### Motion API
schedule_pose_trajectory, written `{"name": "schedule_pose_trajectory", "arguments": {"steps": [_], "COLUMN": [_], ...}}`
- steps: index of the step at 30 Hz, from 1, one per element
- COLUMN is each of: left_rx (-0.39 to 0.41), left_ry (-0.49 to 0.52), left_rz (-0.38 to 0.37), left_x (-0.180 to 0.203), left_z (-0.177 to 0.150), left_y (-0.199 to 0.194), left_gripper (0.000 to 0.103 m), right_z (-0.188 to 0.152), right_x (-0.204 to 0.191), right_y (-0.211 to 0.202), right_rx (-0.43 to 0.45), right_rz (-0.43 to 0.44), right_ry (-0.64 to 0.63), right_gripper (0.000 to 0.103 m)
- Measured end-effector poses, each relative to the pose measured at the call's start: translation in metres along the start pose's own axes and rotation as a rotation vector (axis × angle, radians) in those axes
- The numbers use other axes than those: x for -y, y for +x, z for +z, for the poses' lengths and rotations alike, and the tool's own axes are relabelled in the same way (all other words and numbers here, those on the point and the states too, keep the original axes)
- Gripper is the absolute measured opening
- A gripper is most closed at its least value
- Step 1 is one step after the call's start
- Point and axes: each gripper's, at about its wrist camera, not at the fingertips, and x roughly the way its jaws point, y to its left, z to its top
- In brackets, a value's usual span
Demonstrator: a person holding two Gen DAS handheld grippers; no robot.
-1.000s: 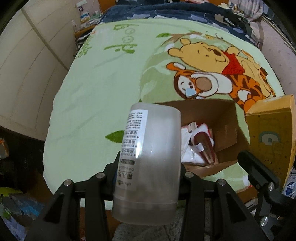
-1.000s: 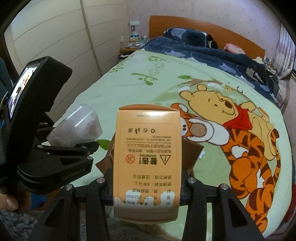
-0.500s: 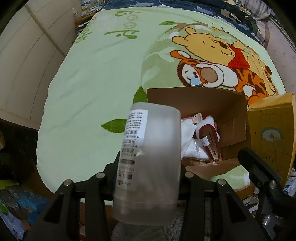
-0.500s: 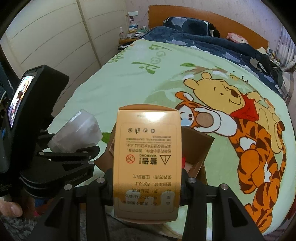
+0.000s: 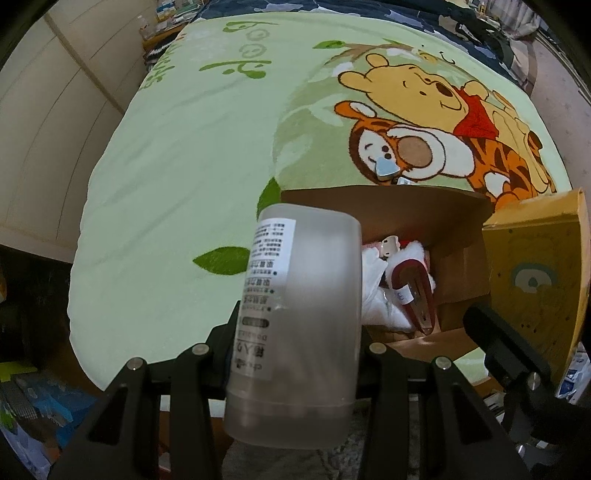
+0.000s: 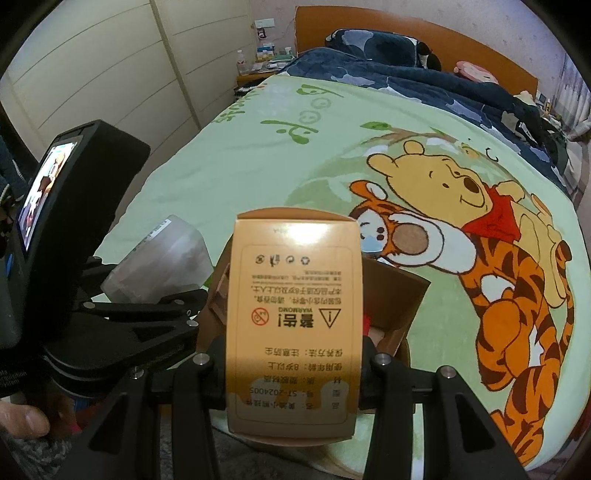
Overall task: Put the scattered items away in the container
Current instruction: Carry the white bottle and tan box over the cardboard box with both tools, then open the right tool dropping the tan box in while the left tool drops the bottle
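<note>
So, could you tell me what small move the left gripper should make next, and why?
Probably ease the left gripper rightward over the open cardboard box. It is shut on the frosted bottle, which hangs at the box's left edge, above the green blanket.

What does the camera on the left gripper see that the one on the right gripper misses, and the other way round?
Only the left wrist view looks into the cardboard box, showing white fabric and a red clip inside, and the printed label of the frosted bottle clamped in the left gripper.

Only the right wrist view shows the warning panel of the yellow carton clamped in the right gripper, the headboard and a thumb.

Both show the bottle, carton, box and cartoon blanket.
</note>
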Motion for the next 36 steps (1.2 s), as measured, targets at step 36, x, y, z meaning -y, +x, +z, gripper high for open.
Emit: {"name": "schedule_pose_trajectory", "arguments": {"steps": [36], "left_rx": [-0.001], "left_ry": [0.092], "left_rz": [0.129], "left_x": [0.027], "left_z": [0.027], "left_y": [0.012], "left_gripper": [0.078], "right_z": [0.004], "right_x": [0.030], "right_y": [0.014], "right_rx": [-0.012], "right_rz": [-0.041], "right_ry": [0.063], "right_gripper": [0.053]}}
